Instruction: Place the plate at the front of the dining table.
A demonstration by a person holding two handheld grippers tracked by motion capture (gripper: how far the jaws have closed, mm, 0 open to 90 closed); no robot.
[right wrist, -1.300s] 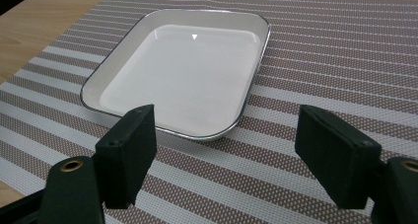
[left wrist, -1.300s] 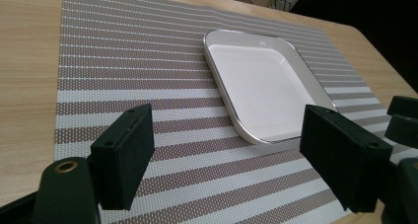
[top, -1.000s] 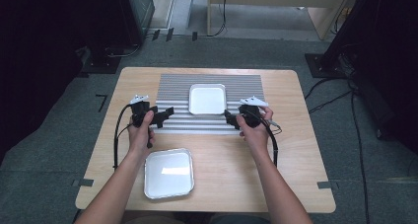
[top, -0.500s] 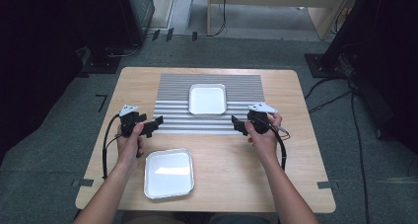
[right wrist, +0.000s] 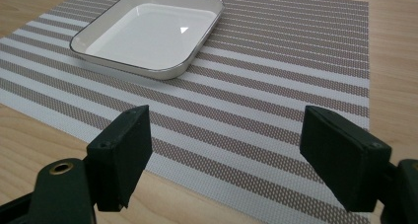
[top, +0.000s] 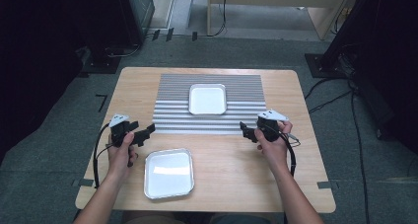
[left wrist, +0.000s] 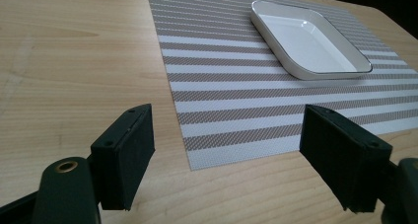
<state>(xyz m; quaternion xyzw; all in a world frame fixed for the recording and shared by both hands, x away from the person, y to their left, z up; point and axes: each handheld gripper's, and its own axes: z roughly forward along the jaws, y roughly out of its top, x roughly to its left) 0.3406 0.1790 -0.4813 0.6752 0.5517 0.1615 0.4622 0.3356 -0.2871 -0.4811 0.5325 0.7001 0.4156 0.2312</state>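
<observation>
From the high view, a wooden counter (top: 305,184) carries a striped mat (top: 172,105) on its far half, and a white dish (top: 208,98) sits on the mat near its far edge, about midway across. A second tray (top: 168,173) lies on the bare wood toward the near edge, left of centre, well apart from the mat. The left gripper (top: 147,132) is held over the counter just off the mat's near left corner, its tips pointing toward the mat; the tray lies just in front of the hand that holds it. The right gripper (top: 245,129) is held at the mat's near right corner, tips pointing left toward the mat. Both are empty and well apart from the dish. Cables trail from each back along the forearms.

In the left gripper view, the left gripper (left wrist: 226,150) has its jaws spread wide with nothing between them. The near left corner of the mat (left wrist: 276,81) lies in the gap between the jaws, and bare counter (left wrist: 74,61) runs off to the left. The dish (left wrist: 310,41) rests on the mat farther off, up and to the right, empty.

In the right gripper view, the right gripper (right wrist: 224,152) also stands wide open and holds nothing. The mat (right wrist: 276,71) stretches ahead of the jaws, its near edge crossing low between them with counter (right wrist: 34,130) beneath. The dish (right wrist: 150,31) sits on the mat farther away, to the upper left, empty and glossy.
</observation>
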